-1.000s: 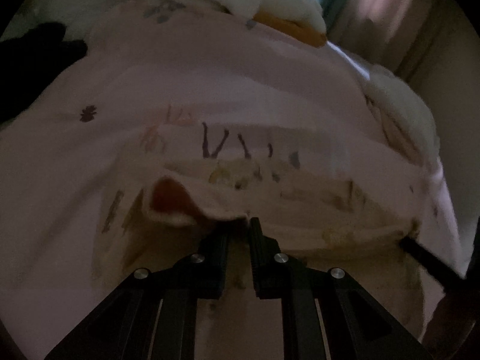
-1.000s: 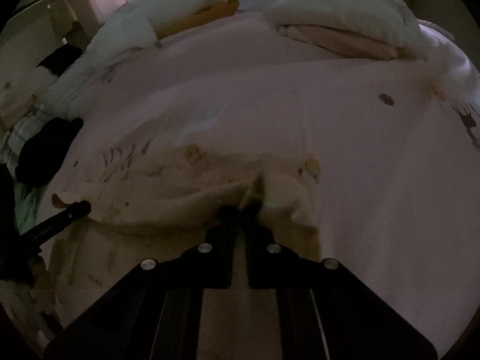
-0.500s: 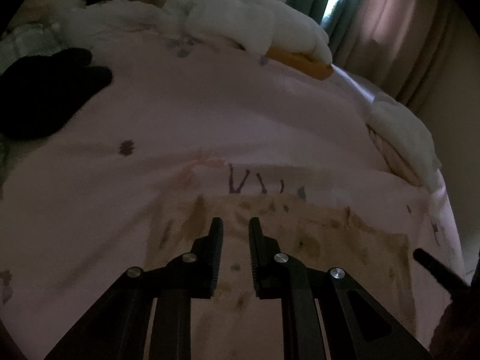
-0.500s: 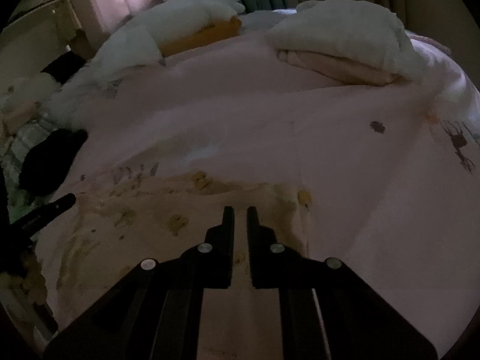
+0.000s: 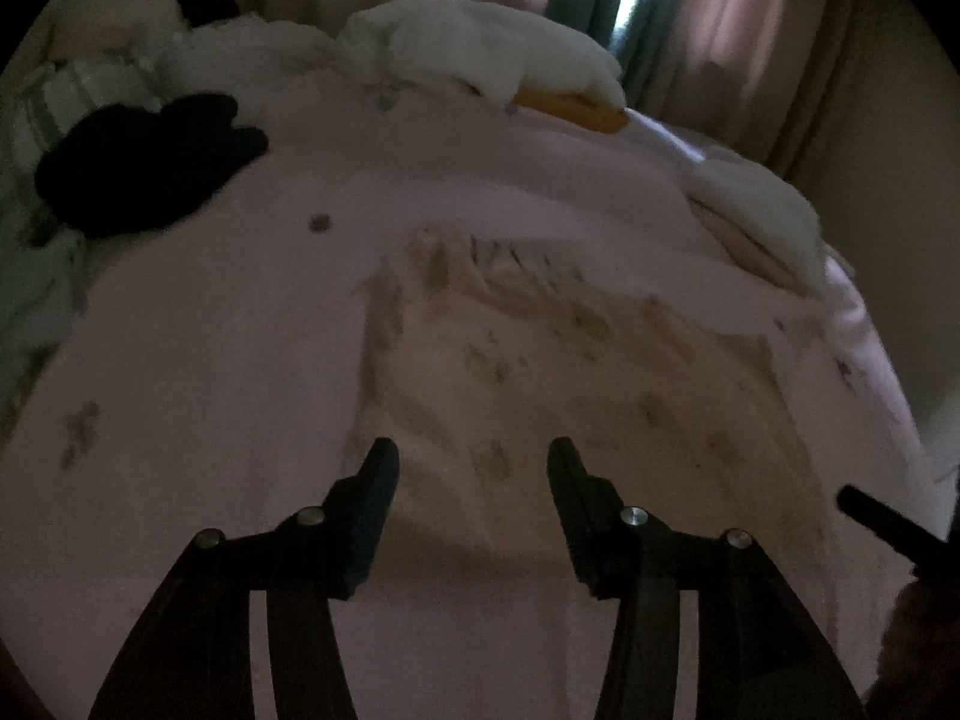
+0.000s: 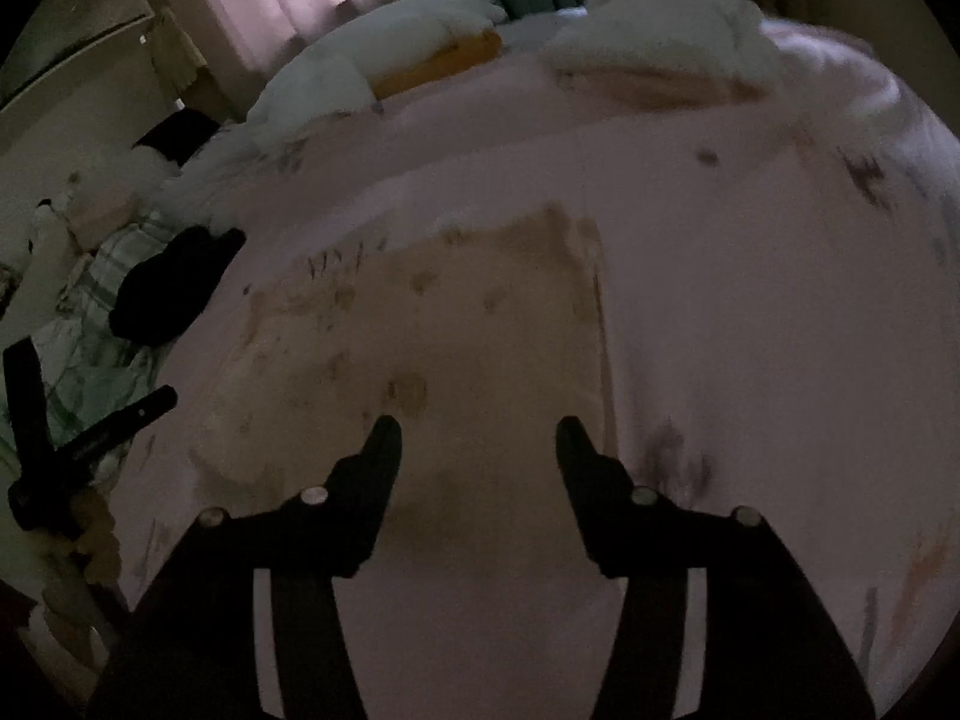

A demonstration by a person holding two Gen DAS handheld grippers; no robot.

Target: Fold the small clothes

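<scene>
A small beige printed garment (image 5: 576,372) lies flat and folded on the pink bed cover (image 5: 210,360); it also shows in the right wrist view (image 6: 432,324). My left gripper (image 5: 471,459) is open and empty, held above the garment's near left edge. My right gripper (image 6: 477,435) is open and empty above the garment's near right part. A finger of the right gripper shows at the right edge of the left wrist view (image 5: 882,522). The left gripper shows at the left of the right wrist view (image 6: 90,438).
A black garment (image 5: 144,162) lies at the far left of the bed, also in the right wrist view (image 6: 174,288). White bedding with an orange pillow (image 5: 570,105) lies at the bed's far end. A folded white and pink pile (image 6: 660,60) lies at the far right. Curtains hang behind.
Both grippers let go of the garment's edge, opened wide and drew back and up. The garment's lifted edge now lies flat on the bed.
</scene>
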